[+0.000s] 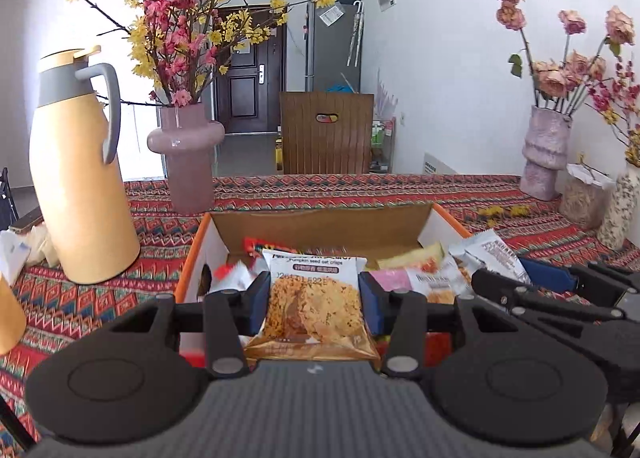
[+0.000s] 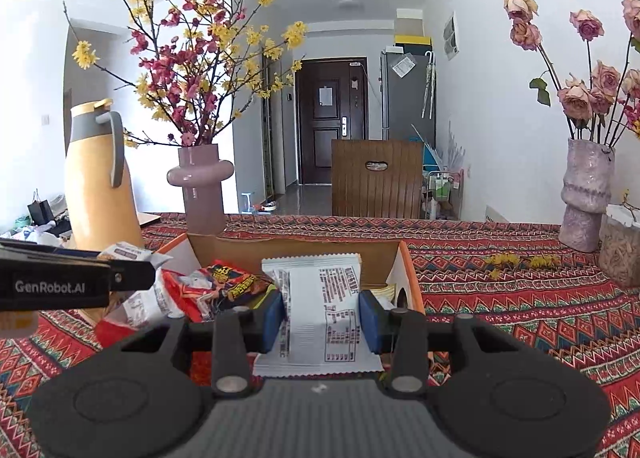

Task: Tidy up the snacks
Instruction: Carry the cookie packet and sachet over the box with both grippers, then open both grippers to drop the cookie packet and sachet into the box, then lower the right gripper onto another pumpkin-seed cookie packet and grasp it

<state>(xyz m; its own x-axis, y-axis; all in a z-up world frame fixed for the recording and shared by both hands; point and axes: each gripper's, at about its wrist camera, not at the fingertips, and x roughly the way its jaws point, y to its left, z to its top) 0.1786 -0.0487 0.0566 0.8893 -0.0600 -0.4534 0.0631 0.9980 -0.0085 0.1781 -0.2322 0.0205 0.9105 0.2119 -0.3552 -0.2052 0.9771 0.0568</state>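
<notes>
The left gripper (image 1: 316, 300) is closed on a clear-fronted packet of pumpkin seed oat crisps (image 1: 314, 304); the blue pads press on its two side edges, and the packet stands upright between them with its long axis running away from the camera. The right gripper (image 2: 322, 316) is closed in the same way on a white foil snack packet with printed text on its back (image 2: 322, 298), also upright, its crimped top edge pointing away. Neither set of jaws is wide; each is only as open as the packet it pinches.

Both packets hang above the near part of the open cardboard box with orange outer walls (image 1: 320, 224). The box lies straight ahead of and below both grippers. Inside it are more snacks in a loose pile, among them a red and black packet (image 2: 230, 280) toward the left side and pale packets toward the right.

The two grippers are side by side and close together. The left one is nearer the left wall of the box, the right one nearer the right wall.

I judge that the coming move depends on this: each packet must go where its own hand is nearer, so the arms do not cross.

The box rests on a red patterned tablecloth (image 2: 520, 298). A tall yellow thermos jug (image 1: 76, 162) and a mauve glass vase (image 1: 188, 154) stand behind it to the left.
</notes>
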